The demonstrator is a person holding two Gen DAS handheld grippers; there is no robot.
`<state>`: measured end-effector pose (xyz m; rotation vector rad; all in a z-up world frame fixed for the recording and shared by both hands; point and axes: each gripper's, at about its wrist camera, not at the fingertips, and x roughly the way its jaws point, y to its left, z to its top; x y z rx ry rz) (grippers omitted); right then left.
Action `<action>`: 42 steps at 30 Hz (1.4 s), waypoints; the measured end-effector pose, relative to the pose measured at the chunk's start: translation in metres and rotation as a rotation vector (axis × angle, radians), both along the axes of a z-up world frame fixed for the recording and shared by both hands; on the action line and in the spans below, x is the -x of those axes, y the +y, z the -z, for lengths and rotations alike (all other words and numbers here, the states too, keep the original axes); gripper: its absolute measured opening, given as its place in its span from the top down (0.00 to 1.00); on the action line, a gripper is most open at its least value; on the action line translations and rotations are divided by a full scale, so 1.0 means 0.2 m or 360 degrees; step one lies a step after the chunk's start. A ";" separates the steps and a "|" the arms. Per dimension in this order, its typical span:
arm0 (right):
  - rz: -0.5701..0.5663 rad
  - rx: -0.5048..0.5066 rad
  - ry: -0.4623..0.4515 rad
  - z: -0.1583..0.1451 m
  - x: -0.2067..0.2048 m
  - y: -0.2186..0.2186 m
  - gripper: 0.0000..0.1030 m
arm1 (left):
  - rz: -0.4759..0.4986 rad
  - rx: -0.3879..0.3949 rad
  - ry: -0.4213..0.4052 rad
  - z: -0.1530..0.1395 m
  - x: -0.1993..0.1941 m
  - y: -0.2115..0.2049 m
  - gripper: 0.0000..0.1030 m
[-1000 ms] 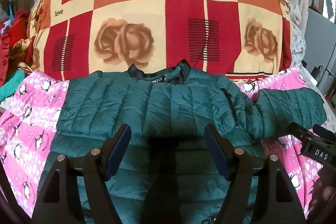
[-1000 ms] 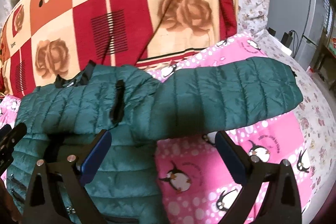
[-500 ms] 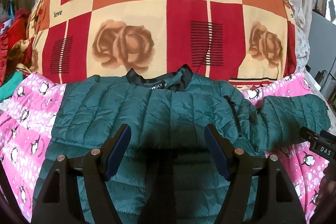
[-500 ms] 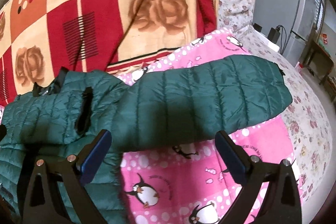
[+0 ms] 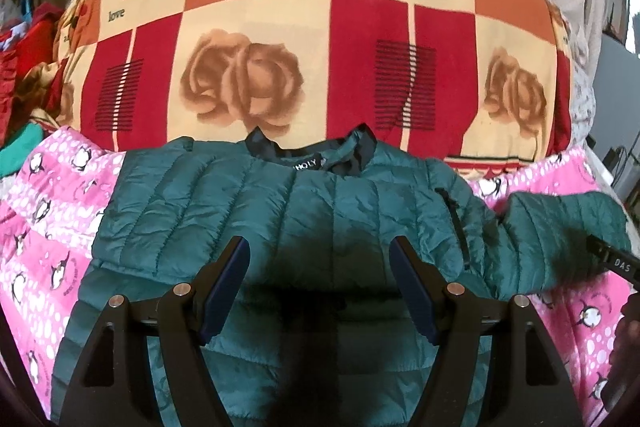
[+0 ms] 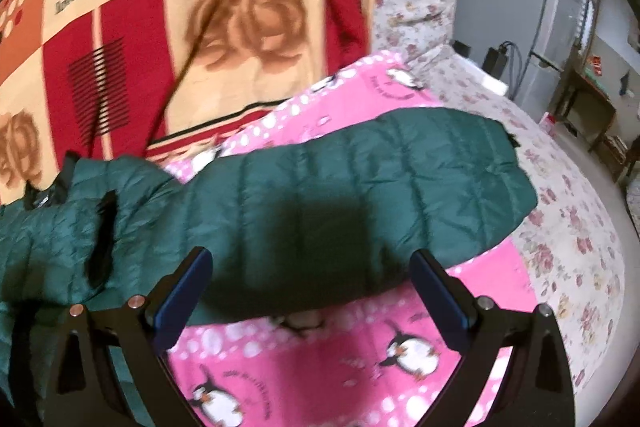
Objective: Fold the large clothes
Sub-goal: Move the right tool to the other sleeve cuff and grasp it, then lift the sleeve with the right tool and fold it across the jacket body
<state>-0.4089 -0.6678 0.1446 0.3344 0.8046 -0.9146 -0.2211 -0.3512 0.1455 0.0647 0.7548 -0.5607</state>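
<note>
On the pink penguin blanket [image 6: 360,359] we see the green puffer jacket [image 5: 280,211] spread flat; its sleeve [image 6: 360,203] reaches rightward. Our left gripper [image 5: 320,283] and right gripper [image 6: 312,291] hover wide, empty. Only the right view shows the floral sheet [image 6: 568,251] past the blanket's edge.

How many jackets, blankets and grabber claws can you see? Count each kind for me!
Green puffy jacket: 1
Pink penguin blanket: 1
Red and orange rose blanket: 1
Flowery white bedsheet: 1
Grabber claws: 2, the left gripper and the right gripper, both open and holding nothing
Total: 6
</note>
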 end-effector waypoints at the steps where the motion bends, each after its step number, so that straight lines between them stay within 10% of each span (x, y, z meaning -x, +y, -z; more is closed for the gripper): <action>1: 0.0024 -0.0017 -0.0006 0.01 0.01 -0.03 0.02 | -0.0003 0.0005 0.0002 0.00 -0.01 0.01 0.54; 15: 0.0528 -0.0077 -0.0269 0.01 0.35 -0.57 0.02 | -0.0026 -0.0048 0.0061 0.09 -0.08 0.06 0.54; 26: 0.0568 -0.0321 -0.0494 0.15 0.40 -0.81 0.03 | -0.0037 -0.0080 0.0091 0.14 -0.10 0.09 0.54; 31: 0.0393 -0.0230 -0.0499 0.09 0.36 -0.71 0.75 | -0.0035 -0.0068 0.0101 0.13 -0.10 0.12 0.54; 42: -0.0117 -0.0207 -0.0639 -0.22 0.08 -0.21 0.83 | -0.0080 -0.0059 0.0056 0.06 -0.13 0.26 0.54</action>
